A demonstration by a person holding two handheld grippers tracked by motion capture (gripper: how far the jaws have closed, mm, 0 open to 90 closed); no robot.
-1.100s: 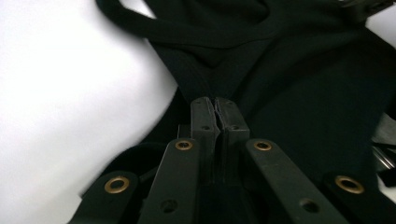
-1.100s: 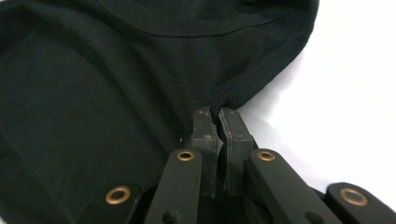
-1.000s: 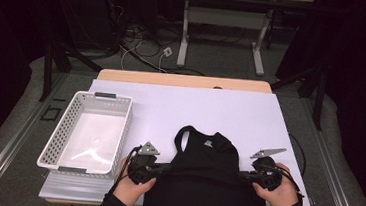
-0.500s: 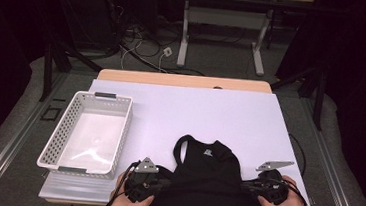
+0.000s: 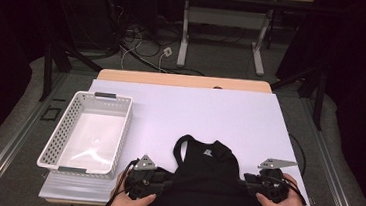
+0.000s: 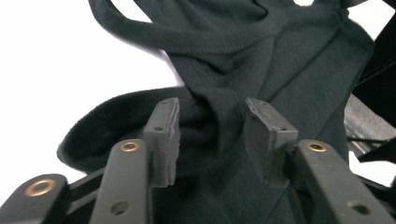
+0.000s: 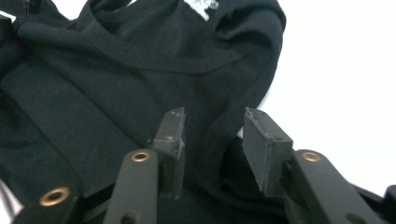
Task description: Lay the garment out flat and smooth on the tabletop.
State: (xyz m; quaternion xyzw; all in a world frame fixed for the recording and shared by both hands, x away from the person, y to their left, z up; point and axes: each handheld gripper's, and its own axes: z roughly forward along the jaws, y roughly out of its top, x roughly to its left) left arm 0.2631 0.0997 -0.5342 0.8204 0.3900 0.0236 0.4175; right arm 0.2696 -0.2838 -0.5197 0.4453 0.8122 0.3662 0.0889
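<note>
Black garment (image 5: 208, 180) lies between both just-opened tools, apparently unpinched.

Your counter (image 5: 213, 83) is wood with a big white sheet (image 5: 210, 115) covering most of it. Left of the black garment (image 5: 209, 185) lying at the near edge sits a white perforated basket (image 5: 57, 137), well apart from it.

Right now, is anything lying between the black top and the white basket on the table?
Nothing visible. The black top lies at the near edge, the basket sits apart to its left, and bare white tabletop separates them. The left tool is at the top's left side, its jaws just opened with fabric between them.
</note>
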